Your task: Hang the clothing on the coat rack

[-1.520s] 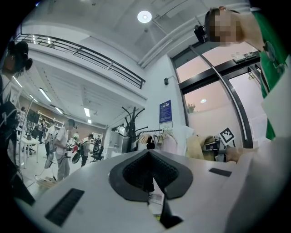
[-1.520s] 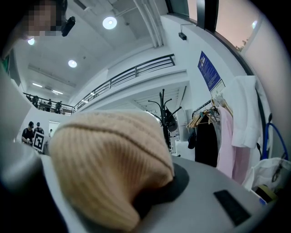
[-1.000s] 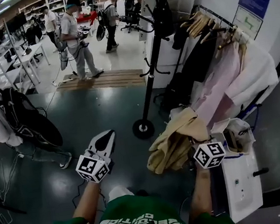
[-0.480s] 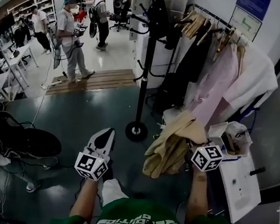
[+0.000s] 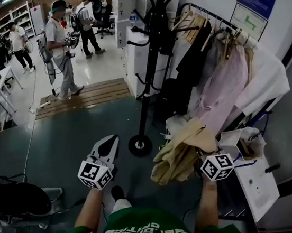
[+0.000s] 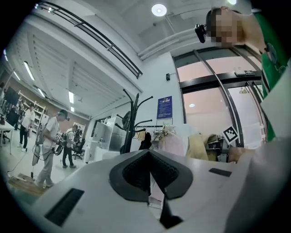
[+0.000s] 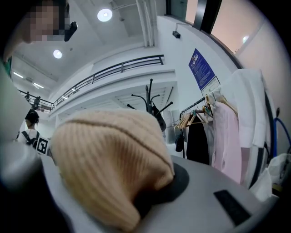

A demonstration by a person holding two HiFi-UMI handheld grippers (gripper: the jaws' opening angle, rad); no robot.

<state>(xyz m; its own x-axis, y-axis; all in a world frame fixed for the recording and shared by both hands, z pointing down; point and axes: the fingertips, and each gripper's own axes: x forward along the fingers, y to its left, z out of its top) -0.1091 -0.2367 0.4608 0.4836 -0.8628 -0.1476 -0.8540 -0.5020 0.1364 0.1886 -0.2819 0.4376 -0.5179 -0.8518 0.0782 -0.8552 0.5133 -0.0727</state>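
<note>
The black coat rack (image 5: 151,54) stands ahead on a round base (image 5: 139,145); its hooked arms also show in the left gripper view (image 6: 132,118) and the right gripper view (image 7: 152,102). A beige knit garment (image 5: 183,147) hangs bunched from my right gripper (image 5: 211,159), low and to the right of the rack's base. In the right gripper view the beige knit (image 7: 109,159) fills the jaws of the right gripper (image 7: 154,191), which is shut on it. My left gripper (image 5: 112,140) points at the floor left of the base. Its jaws (image 6: 149,170) are shut and hold nothing.
A clothes rail (image 5: 213,22) with pink, black and white garments stands right of the rack. A white unit (image 5: 257,186) sits at my right. A wooden platform (image 5: 82,95) lies on the floor beyond. Several people (image 5: 56,45) stand at the back, and a dark bag (image 5: 15,195) lies at left.
The view has swung right: the rack's base and the people at the back have shifted left, and the person with the backpack has left the frame. Both grippers keep their poses, the right still holding the garment.
</note>
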